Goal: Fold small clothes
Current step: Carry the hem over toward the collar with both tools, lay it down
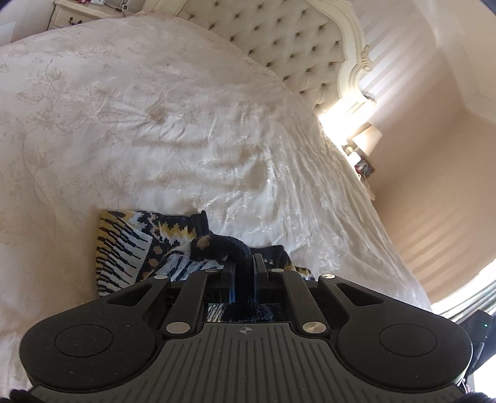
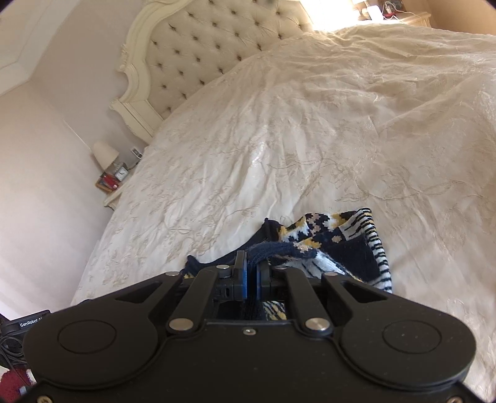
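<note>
A small knitted garment with a navy, yellow and white pattern lies crumpled on the cream bedspread. My left gripper is shut on a navy edge of it, which bulges out past the fingertips. In the right wrist view the same garment lies ahead and to the right. My right gripper is shut on another navy ribbed edge. Both grippers are low over the bed, at the garment's near side.
A tufted cream headboard stands at the far end of the bed. A bedside table with a lamp stands by the wall. A second lamp shows beside the bed's other side. A dresser stands far left.
</note>
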The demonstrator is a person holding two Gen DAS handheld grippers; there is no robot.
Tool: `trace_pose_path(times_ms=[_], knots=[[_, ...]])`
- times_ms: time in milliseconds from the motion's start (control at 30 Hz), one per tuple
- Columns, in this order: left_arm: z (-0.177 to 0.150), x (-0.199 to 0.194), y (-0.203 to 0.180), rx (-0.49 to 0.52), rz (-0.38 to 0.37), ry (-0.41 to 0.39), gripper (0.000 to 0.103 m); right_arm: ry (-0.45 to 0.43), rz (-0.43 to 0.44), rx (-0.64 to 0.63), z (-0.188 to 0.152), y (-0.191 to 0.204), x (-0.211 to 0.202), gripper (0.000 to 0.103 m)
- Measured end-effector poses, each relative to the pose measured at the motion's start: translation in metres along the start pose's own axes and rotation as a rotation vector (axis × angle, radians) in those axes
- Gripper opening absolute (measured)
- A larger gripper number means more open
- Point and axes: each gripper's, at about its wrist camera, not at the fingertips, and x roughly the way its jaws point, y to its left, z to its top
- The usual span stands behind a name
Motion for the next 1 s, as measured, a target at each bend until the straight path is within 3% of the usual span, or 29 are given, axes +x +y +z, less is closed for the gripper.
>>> trace_pose_path(times_ms=[567,667,833,1000], knots=[[0.02,0.076,0.018,-0.03,0.21,0.067,0.013,0.182,-0.044,0.013,0.033,-0.02,0.094,0.014],[0.023,0.088,0.023,-0.037,0.232,0.094,0.015,0.214,-0.061,0.034,0.035,-0.028,0.109,0.018],[0.032,0.102,0.035,-0.038,0.298,0.075,0.032,0.242,-0.075,0.062,0.039,-0.042,0.131,0.022],[0.045,0.109,0.046,-0.023,0.346,0.077,0.035,0.253,-0.075,0.04,0.04,-0.047,0.145,0.026]])
